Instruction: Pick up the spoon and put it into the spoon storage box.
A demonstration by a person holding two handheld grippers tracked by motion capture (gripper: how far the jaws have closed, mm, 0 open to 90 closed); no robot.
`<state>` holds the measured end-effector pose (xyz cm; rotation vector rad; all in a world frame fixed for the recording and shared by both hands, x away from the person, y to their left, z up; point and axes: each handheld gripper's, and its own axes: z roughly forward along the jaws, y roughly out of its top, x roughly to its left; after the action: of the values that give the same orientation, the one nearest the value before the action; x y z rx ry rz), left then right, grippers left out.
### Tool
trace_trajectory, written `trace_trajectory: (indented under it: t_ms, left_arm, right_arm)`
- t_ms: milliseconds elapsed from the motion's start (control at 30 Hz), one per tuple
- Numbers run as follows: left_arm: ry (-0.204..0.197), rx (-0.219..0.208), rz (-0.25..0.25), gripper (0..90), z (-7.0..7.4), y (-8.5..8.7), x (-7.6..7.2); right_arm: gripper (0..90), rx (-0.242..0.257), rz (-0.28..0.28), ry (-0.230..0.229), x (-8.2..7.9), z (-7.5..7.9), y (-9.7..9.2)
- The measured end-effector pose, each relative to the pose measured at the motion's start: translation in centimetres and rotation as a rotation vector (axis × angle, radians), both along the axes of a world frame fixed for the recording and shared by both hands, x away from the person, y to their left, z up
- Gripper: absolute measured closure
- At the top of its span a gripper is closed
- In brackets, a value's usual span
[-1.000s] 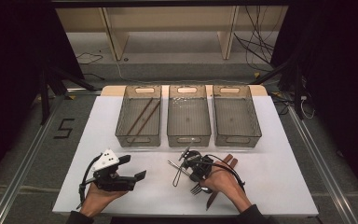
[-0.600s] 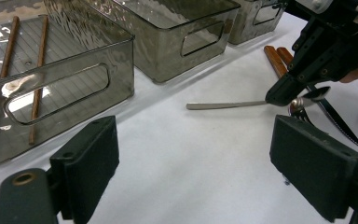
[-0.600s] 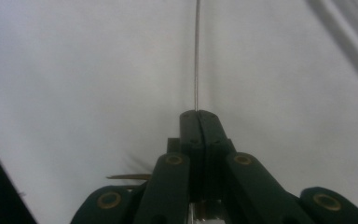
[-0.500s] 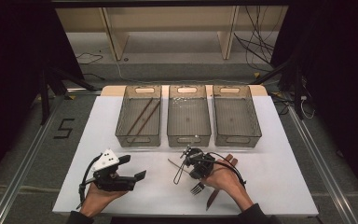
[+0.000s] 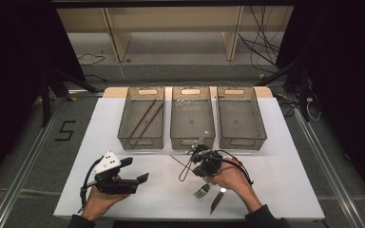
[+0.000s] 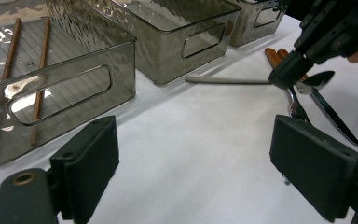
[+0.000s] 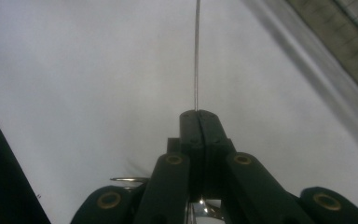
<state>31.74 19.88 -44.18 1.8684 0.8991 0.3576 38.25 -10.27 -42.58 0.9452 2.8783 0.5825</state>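
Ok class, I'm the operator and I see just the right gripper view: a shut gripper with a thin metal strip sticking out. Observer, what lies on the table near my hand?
Observer: A fork and a knife lie beside your right hand, toward the table's near edge.
Operator: Anything in the bins?
Observer: The left bin holds two brown sticks.
Operator: And my other gripper?
Observer: The left gripper is open and empty.

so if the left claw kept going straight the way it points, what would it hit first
Probably the front wall of the middle tray, past bare white table. The grey handle in the right claw lies just right of that line; depth is unclear.
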Motion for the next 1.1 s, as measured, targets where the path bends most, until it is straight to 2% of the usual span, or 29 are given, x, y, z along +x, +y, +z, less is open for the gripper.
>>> trace_trajectory:
  t_ms: [100,467,800,1100]
  left_arm:
    - [-0.001,-0.014,0.008,14.9,0.0,0.1,0.0]
    - [-0.008,-0.045,0.028,14.9,0.1,0.6,0.1]
    - [-0.016,-0.052,0.049,14.9,0.1,1.0,0.2]
    - [-0.021,-0.070,0.060,15.0,0.1,1.3,0.2]
  right_arm:
    - [90.0,0.039,-0.010,-0.017,0.5,0.7,-0.5]
    - [90.0,0.142,-0.101,-0.083,2.7,2.8,-1.9]
    - [90.0,0.184,-0.149,-0.140,4.8,4.3,-1.6]
    - [90.0,0.221,-0.188,-0.168,6.6,5.6,-1.2]
